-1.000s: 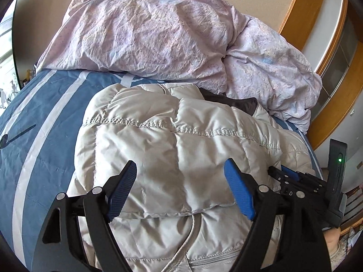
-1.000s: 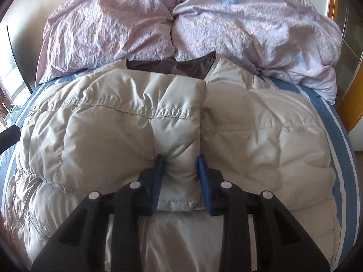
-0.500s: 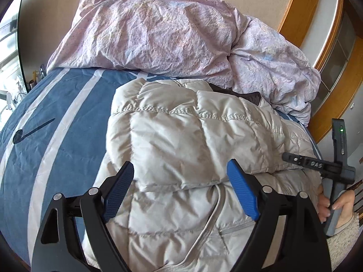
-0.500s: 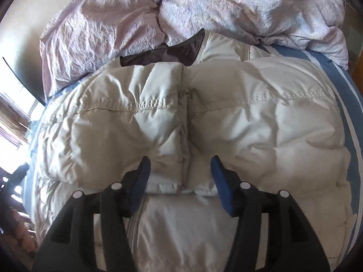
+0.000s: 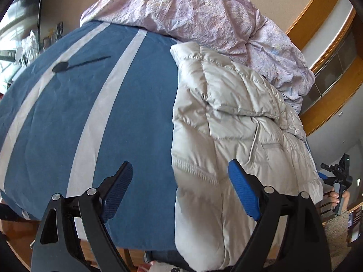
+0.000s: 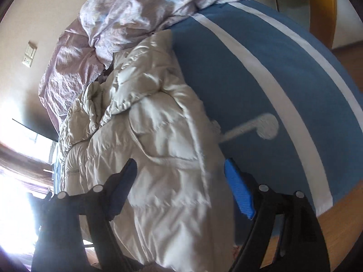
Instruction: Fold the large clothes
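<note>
Puffer jacket (image 5: 238, 122) lies on blue bedspread (image 5: 90, 113), long axis toward the pillows; left gripper (image 5: 181, 188) and right gripper (image 6: 179, 185) spread wide, empty, flanking its hem.

Daylight floods in; the window (image 6: 20, 181) blows out white in the right wrist view, smeared by blur. The left view is sharper. Fisheye bends both edges.
</note>
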Available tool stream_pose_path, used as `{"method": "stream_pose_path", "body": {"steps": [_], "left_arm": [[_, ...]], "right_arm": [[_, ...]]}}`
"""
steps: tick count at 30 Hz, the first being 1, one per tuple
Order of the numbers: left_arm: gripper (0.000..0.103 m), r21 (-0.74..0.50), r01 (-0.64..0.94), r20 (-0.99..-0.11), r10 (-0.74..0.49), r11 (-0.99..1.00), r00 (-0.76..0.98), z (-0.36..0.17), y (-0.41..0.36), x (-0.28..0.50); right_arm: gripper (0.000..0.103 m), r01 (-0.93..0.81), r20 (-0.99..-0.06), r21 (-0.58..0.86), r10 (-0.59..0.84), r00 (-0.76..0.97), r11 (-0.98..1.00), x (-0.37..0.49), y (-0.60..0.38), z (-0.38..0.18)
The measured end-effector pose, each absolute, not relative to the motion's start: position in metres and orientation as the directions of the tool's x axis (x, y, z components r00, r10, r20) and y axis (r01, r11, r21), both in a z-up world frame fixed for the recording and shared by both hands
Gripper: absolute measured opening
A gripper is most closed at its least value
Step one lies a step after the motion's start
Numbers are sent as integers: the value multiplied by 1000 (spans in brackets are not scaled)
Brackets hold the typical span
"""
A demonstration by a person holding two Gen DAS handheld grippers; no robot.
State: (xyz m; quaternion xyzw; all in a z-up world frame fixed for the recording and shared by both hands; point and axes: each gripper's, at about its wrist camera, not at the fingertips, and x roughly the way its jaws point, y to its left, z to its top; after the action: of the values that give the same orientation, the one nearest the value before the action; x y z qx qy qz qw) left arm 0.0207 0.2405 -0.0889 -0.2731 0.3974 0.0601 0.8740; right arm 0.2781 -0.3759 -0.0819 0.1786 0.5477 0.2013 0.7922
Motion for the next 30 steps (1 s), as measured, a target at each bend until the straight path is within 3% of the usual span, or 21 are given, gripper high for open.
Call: {"method": "stream_pose_path", "body": {"steps": [7, 20, 25, 30], "left_arm": [[83, -532, -298, -710, -225, 793, 668, -111, 235, -4], [68, -678, -221, -627, -394, 701, 672, -127, 205, -9], [68, -734, -201, -585, -453, 649, 673, -132, 197, -9], [67, -729, -199, -590, -454, 655, 667, -132, 191, -13]], "right_arm": [[79, -74, -718, 651, 644, 264, 756, 246, -421, -110], [80, -148, -703, 678, 694, 159, 720, 236, -386, -124], [69, -187, -694, 688, 711, 112, 701, 230, -374, -126], [68, -236, -691, 689, 719, 73, 685, 221, -371, -128]]}}
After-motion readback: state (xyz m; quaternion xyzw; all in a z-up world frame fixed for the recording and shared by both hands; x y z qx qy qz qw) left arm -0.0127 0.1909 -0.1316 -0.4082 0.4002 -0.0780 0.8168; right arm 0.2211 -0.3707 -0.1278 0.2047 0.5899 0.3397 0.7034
